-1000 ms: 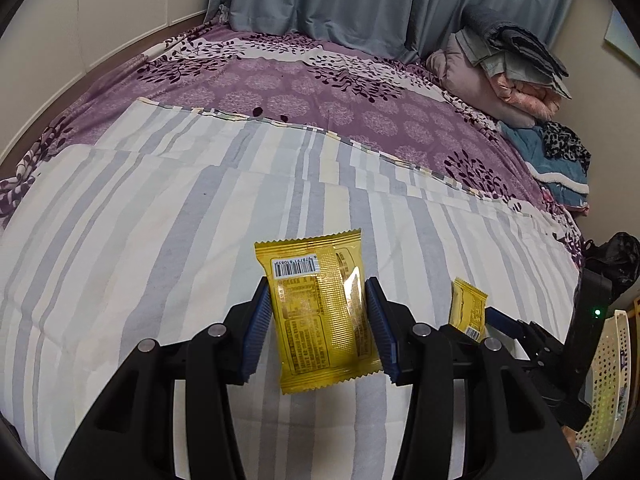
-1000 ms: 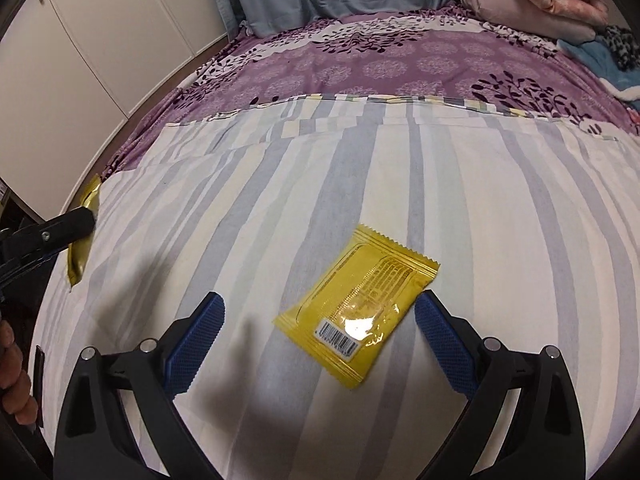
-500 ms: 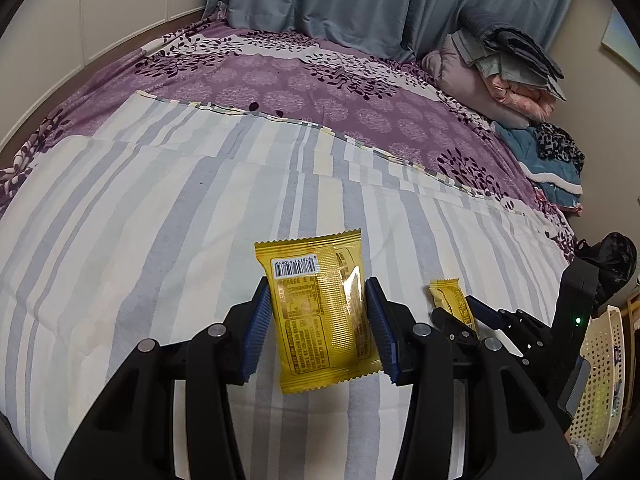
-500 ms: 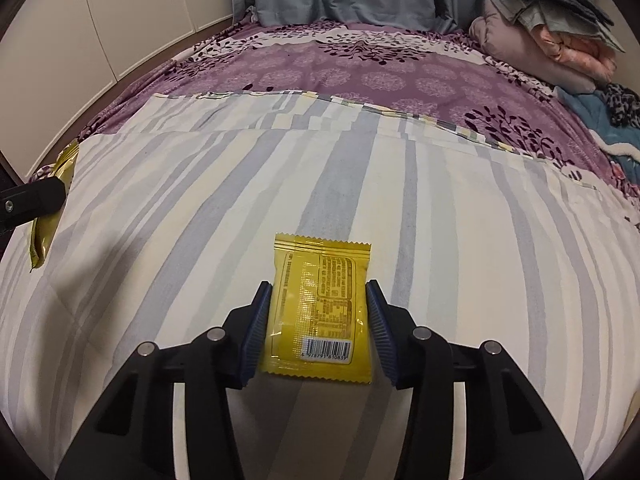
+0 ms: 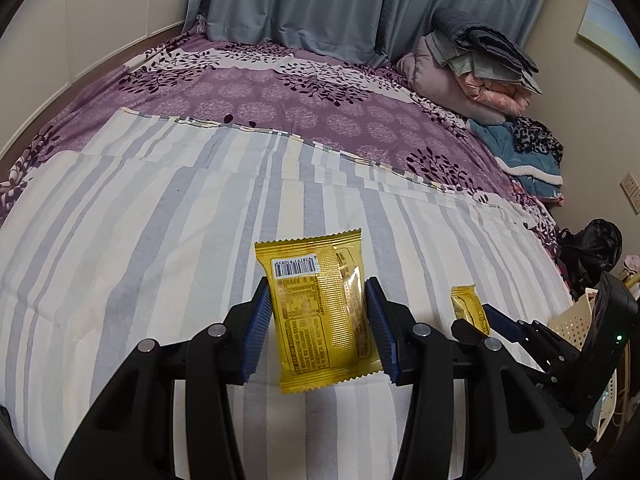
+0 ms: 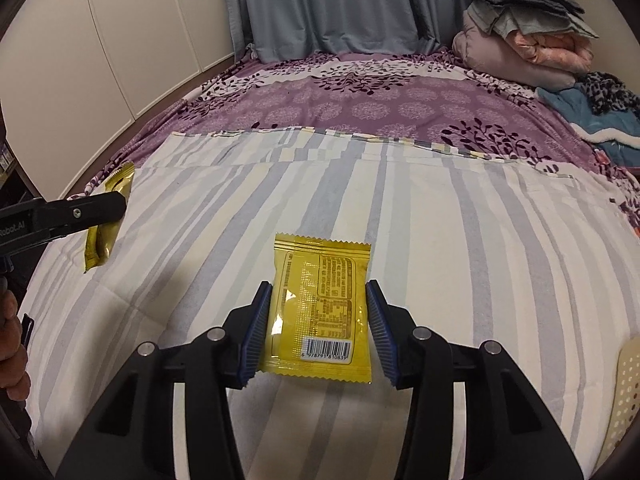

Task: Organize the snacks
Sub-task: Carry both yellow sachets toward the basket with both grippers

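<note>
Two yellow snack packets are held above a striped bed sheet. My left gripper is shut on one yellow packet, barcode at its far end, its blue pads pressing both long sides. My right gripper is shut on the other yellow packet, barcode at the near end. In the left wrist view the right gripper shows at the right with its packet seen edge-on. The right wrist view catches the left gripper's finger and its packet at the left edge.
The striped sheet covers the near bed, a purple floral blanket lies beyond. Folded bedding is piled at the back right. A cream perforated basket stands at the right edge, its rim showing. White cupboards line the left. A person's hand is at the left.
My right gripper went from wide open around a packet lying slantwise on the sheet to shut on it, then lifted it. Both grippers rose and the far room came into view.
</note>
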`<state>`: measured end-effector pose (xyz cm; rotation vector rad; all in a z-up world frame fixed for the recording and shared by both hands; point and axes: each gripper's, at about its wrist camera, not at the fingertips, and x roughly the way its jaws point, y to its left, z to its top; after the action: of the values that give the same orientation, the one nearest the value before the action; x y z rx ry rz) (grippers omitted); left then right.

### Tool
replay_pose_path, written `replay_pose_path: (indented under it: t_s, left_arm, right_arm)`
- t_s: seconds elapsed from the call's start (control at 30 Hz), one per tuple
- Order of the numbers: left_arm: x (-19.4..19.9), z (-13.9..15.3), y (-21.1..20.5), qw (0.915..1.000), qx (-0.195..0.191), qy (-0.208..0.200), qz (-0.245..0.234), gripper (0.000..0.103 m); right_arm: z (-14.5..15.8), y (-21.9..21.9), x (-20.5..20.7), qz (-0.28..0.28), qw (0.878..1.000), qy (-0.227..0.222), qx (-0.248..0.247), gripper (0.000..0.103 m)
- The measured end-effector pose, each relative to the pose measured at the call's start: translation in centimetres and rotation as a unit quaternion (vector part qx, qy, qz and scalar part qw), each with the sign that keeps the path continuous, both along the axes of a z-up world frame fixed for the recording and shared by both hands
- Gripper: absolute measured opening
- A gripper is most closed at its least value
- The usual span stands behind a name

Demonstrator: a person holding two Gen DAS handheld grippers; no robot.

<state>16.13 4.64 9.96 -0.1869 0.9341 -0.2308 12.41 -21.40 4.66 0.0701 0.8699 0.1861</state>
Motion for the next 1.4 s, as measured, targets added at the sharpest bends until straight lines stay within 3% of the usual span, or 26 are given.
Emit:
replay_pose_path:
  t_s: [0.4,0.97,1.4]
  left_arm:
    - [-5.0,2.4,-2.7,0.9984,0.032,-0.041,-0.023,0.048]
    - [-10.0,4.9,-5.8,0.9955,0.032,-0.07,-0.054,0.048]
    - [-12.6,5.7,-9.9,0.9925,0.025,-0.076,-0.092,0.048]
  right_arm:
    - [4.5,-4.5,-6.5,-0.039,0.998,-0.047,0.027,0.047]
    - [9.5,-11.3,-15.0,-0.095,0.988,-0.112,0.036,0.047]
    - [10.6,-20.7,-23.2,-0.201,0.968,-0.149,0.031,0.047]
